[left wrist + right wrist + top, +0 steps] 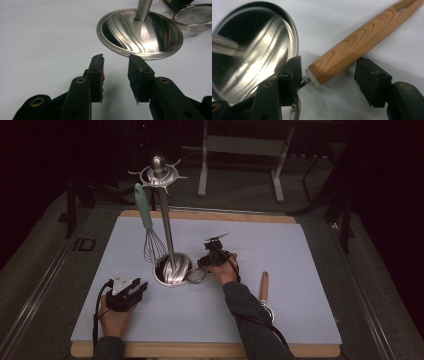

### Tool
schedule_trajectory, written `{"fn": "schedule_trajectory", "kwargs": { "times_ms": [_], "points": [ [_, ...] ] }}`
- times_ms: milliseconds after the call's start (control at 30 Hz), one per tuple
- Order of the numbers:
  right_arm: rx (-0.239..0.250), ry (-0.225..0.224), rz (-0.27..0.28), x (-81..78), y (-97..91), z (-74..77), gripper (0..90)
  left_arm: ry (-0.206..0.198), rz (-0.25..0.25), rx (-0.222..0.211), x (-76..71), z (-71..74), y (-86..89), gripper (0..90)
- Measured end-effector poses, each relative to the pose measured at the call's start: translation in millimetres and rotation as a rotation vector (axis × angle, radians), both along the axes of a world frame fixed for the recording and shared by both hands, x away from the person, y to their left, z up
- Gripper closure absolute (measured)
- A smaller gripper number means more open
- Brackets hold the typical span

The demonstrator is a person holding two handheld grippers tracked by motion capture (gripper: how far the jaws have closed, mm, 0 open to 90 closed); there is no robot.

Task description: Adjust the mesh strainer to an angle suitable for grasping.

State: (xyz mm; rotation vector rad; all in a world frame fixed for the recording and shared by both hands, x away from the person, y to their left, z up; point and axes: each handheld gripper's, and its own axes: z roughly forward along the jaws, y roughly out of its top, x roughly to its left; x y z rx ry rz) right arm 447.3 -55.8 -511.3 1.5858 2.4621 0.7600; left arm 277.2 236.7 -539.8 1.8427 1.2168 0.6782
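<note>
One small wire-mesh strainer with light wooden handle point(362, 37), beside domed steel stand base point(254, 50), handle slanting between right gripper's point(329, 80) part-open jaws, unclamped; left gripper point(115, 75) wide, empty.

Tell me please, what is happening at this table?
A person holds a gripper in each hand. The right gripper has its jaws on either side of the wooden handle of a small mesh strainer, which lies beside the metal base of a utensil stand. The pads do not seem to press on the handle yet. The left gripper is open and empty near that base. A whisk hangs from the stand.
</note>
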Motion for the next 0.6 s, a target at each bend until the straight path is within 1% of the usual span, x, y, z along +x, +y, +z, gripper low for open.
{"fn": "schedule_trajectory", "kwargs": {
  "times_ms": [33,100,167,333,467,533,567,600],
  "points": [
    [-0.052,-0.019,0.02,-1.9,4.0,0.2,45.2,0.0,0.0,0.0,0.0,0.0,0.0,65.5],
    [-0.119,-0.048,0.049,-5.3,9.6,0.3,49.5,-0.001,0.0,-0.001,-0.2,0.0,0.1,65.4],
    [-0.15,-0.064,0.085,-8.6,11.9,0.7,56.1,-0.001,0.0,-0.002,-0.2,0.0,0.1,65.3],
    [-0.093,-0.02,0.157,-14.8,4.8,3.1,62.8,-0.001,0.001,0.001,-0.3,0.1,0.0,65.2],
    [-0.083,-0.003,0.205,-21.5,-3.1,4.3,64.9,0.0,0.001,0.002,-0.3,0.0,-0.2,65.2],
    [-0.067,0.003,0.24,-24.0,-10.6,4.8,67.5,0.0,0.001,0.003,-0.2,0.0,-0.2,65.2],
    [-0.061,0.014,0.24,-25.4,-13.1,5.8,68.8,0.0,0.002,0.003,-0.2,0.0,-0.2,65.2],
    [-0.066,0.018,0.25,-26.7,-16.8,6.6,70.1,0.0,0.002,0.003,-0.3,0.1,-0.2,65.2]
  ]
}}
